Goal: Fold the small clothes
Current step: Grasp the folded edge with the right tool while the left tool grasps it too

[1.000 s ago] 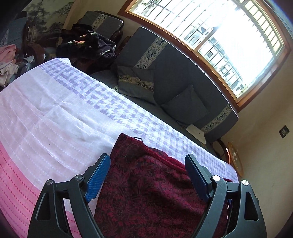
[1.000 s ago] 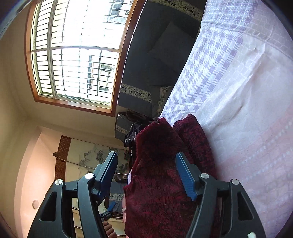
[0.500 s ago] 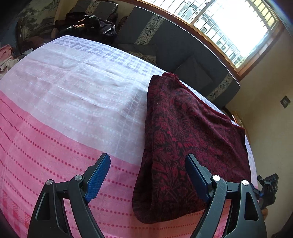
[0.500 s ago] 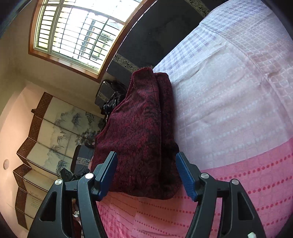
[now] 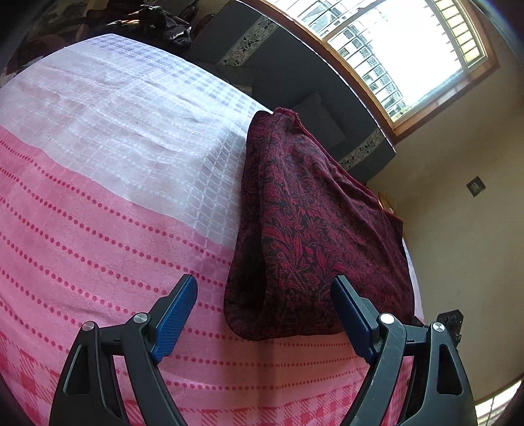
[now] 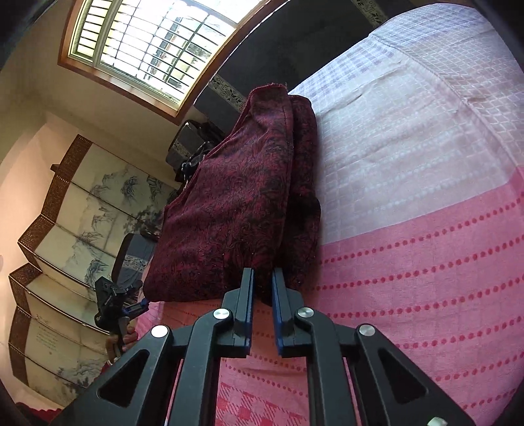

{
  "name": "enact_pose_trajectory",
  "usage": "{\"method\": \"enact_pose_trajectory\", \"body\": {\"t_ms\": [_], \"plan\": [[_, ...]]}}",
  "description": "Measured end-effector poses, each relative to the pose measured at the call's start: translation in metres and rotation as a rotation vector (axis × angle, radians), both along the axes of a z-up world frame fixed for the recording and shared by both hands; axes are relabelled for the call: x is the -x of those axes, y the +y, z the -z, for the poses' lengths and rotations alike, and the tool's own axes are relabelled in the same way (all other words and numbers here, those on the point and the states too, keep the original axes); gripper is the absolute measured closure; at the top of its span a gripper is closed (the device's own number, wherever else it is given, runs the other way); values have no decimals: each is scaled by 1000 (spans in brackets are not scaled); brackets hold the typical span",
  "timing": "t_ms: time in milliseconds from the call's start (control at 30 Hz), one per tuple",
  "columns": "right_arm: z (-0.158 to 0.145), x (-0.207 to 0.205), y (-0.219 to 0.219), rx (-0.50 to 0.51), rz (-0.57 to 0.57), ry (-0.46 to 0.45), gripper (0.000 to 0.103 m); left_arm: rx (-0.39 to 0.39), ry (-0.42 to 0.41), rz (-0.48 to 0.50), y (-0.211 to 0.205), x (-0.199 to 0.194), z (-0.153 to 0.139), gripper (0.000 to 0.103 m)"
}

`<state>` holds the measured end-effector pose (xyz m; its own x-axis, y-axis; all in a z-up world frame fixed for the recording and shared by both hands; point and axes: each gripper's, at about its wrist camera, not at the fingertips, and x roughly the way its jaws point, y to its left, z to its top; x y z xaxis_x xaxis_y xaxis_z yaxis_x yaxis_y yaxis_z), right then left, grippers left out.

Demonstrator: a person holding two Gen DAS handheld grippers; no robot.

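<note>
A folded dark red garment with a leaf pattern (image 5: pixel 304 222) lies on the pink and white bedspread (image 5: pixel 98 203), its near edge toward me. My left gripper (image 5: pixel 263 285) stands wide open over the garment's near left corner, and its pads do not press the cloth. In the right wrist view the same garment (image 6: pixel 242 196) lies folded in thick layers. My right gripper (image 6: pixel 262 275) is closing, and its jaws stand narrow with the garment's near edge pinched between the tips.
A dark sofa with cushions (image 5: pixel 288 65) runs along the bed's far side under a large window (image 5: pixel 409 42). A painted folding screen (image 6: pixel 72 222) stands beyond the bed's left edge. A pile of dark clothes (image 5: pixel 163 23) lies on a chair.
Both grippers came down and drew back toward the garment's near edge. The right jaws went from wide open to nearly closed on that edge. The left jaws stayed wide.
</note>
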<state>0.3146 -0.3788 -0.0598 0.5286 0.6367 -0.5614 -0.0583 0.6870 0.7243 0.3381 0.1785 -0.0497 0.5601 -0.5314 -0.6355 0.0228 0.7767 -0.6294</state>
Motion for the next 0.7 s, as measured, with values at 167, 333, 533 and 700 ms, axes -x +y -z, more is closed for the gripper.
{"method": "enact_pose_trajectory", "body": {"t_ms": [167,333,533,700], "plan": [[19,7,-10,9,-9,59,94,-61,-36,89,-15,4,-6,20],[8,1,-5,30,-8,26,90,-154,-38,161,-35,-1,-6,61],[13,2,-1,31,-9,27,91,-235,6,200,-40,-2,2,74],[8,5,2,115,-35,31,96,-304,7,236,-30,-3,0,77]]}}
